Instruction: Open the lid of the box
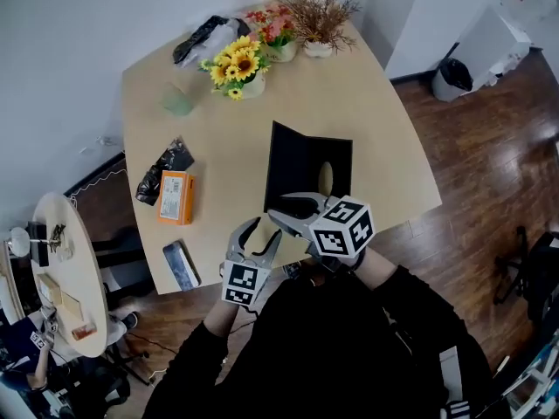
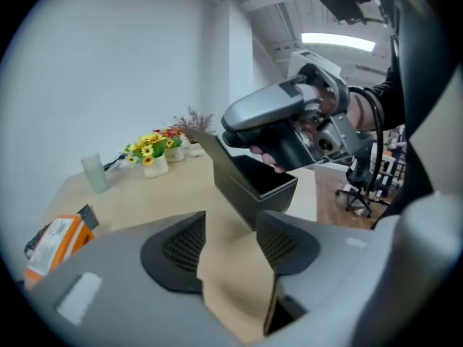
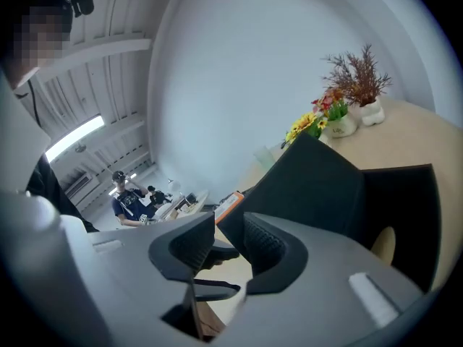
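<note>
black box point(image 1: 337, 159) with raised lid point(image 1: 285, 166)

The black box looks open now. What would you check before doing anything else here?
1. Lid of the black box is raised: ok.
2. Left gripper has its jaws apart with nothing between them: ok.
3. Right gripper has its jaws apart with nothing between them: ok.
4. Right gripper is clear of the box's near edge: cannot tell, they overlap in the head view.
5. Lid will stay up unaided: cannot tell.
6. Orange packet lies well apart from the box: ok.
</note>
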`<action>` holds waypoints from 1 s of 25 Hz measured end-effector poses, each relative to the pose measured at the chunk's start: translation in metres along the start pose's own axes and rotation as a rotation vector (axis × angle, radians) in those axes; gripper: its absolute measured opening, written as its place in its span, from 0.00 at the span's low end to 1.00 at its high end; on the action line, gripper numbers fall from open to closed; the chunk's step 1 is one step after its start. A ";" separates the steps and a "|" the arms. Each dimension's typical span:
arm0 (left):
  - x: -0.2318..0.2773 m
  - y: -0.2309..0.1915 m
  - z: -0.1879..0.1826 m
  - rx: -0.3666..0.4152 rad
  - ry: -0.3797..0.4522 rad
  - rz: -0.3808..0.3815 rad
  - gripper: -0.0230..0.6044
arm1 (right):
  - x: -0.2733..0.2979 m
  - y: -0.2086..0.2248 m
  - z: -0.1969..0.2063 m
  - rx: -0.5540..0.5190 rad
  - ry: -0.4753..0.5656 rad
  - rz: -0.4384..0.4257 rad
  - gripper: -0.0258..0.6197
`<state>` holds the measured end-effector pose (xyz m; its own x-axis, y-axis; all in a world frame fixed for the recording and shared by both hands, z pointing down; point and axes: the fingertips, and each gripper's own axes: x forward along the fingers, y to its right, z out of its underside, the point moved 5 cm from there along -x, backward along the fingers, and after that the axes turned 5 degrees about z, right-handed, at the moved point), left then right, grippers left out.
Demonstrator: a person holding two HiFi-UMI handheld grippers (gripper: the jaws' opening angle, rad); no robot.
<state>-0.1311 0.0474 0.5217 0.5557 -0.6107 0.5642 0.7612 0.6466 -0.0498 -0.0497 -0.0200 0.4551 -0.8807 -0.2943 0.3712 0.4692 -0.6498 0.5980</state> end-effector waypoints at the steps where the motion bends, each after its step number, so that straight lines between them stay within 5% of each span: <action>1: -0.009 -0.005 0.007 -0.027 0.000 -0.023 0.36 | 0.008 0.001 0.002 -0.018 -0.023 0.006 0.24; 8: -0.057 -0.022 0.003 -0.182 0.112 -0.100 0.34 | 0.006 -0.004 0.005 -0.266 -0.035 0.144 0.23; 13: -0.061 -0.022 -0.040 -0.095 0.183 -0.087 0.34 | -0.050 -0.006 0.000 -0.389 0.054 0.327 0.20; 18: -0.059 -0.008 -0.075 -0.063 0.269 0.036 0.34 | -0.115 -0.010 -0.003 -0.414 0.186 0.525 0.20; 25: -0.070 0.026 -0.111 -0.027 0.351 0.111 0.34 | -0.171 -0.021 -0.006 -0.418 0.348 0.630 0.20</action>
<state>-0.1129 0.0567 0.3892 0.7127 -0.6603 0.2368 0.6958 0.7083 -0.1189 0.0910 0.0402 0.3749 -0.4629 -0.8455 0.2661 0.8788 -0.4769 0.0133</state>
